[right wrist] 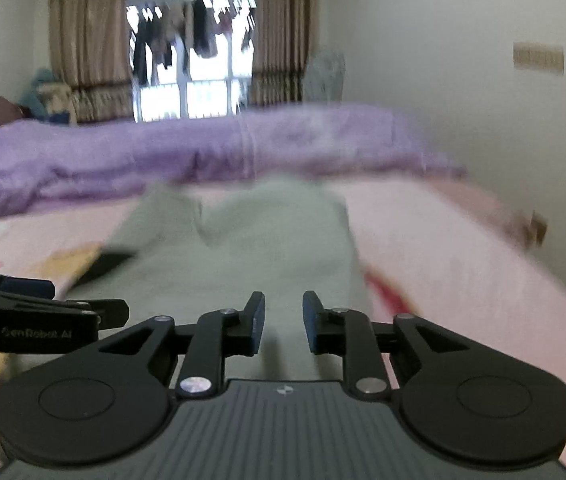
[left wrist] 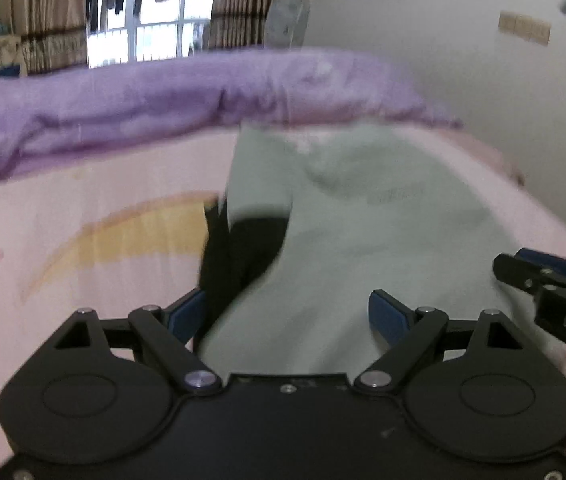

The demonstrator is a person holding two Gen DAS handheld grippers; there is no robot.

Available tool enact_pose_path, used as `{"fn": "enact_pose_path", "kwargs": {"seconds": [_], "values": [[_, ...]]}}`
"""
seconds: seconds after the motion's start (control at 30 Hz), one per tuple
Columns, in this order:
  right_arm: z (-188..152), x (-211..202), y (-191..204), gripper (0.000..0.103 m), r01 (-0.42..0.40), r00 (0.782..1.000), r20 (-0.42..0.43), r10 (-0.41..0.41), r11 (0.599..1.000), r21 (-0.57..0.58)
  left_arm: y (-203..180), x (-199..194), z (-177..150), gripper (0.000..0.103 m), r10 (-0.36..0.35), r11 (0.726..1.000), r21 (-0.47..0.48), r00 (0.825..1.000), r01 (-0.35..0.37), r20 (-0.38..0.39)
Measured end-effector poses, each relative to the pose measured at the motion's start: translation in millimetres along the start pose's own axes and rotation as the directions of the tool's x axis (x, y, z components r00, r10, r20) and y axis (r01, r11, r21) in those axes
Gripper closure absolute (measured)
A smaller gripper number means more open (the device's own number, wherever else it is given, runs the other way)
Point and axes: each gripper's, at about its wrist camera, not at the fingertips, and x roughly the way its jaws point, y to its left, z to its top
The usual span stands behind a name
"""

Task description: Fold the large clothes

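Observation:
A pale grey-green garment (left wrist: 363, 232) lies on the pink bed sheet (left wrist: 83, 280), with a black part (left wrist: 239, 256) showing at its left side. My left gripper (left wrist: 287, 314) is open wide, low over the garment's near edge, nothing between its blue pads (left wrist: 387, 316). My right gripper (right wrist: 283, 326) is open with a narrower gap, over the same garment (right wrist: 251, 248), empty. Each gripper shows at the edge of the other's view: the right gripper (left wrist: 543, 280), the left gripper (right wrist: 43, 312). Both views are motion-blurred.
A purple quilt (left wrist: 163, 104) is bunched along the far side of the bed. A white wall (right wrist: 463, 80) runs along the right side. Behind are curtains and a window (right wrist: 195, 92) with hanging clothes.

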Motion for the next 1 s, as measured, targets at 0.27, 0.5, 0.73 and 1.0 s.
{"fn": "enact_pose_path", "kwargs": {"seconds": [0.27,0.5,0.73,1.0], "values": [[-22,9,1,0.082,0.038,0.999,0.025,-0.038,0.999,-0.004,2,5,-11,0.009,0.009,1.0,-0.029,1.0,-0.009,-0.021],[5,-35,8,0.042,0.057,0.998,-0.029,-0.058,0.998,-0.018,-1,-24,3,0.009,-0.009,1.0,-0.025,0.994,0.006,-0.112],[22,-81,15,0.024,0.063,0.993,-0.097,-0.068,0.997,-0.049,-26,-81,2,0.009,-0.016,0.997,0.076,0.995,0.024,-0.1],[19,-95,12,0.024,0.1,0.987,-0.126,-0.103,0.995,-0.028,-36,-111,2,0.009,-0.034,0.995,0.087,0.996,0.041,-0.088]]}}
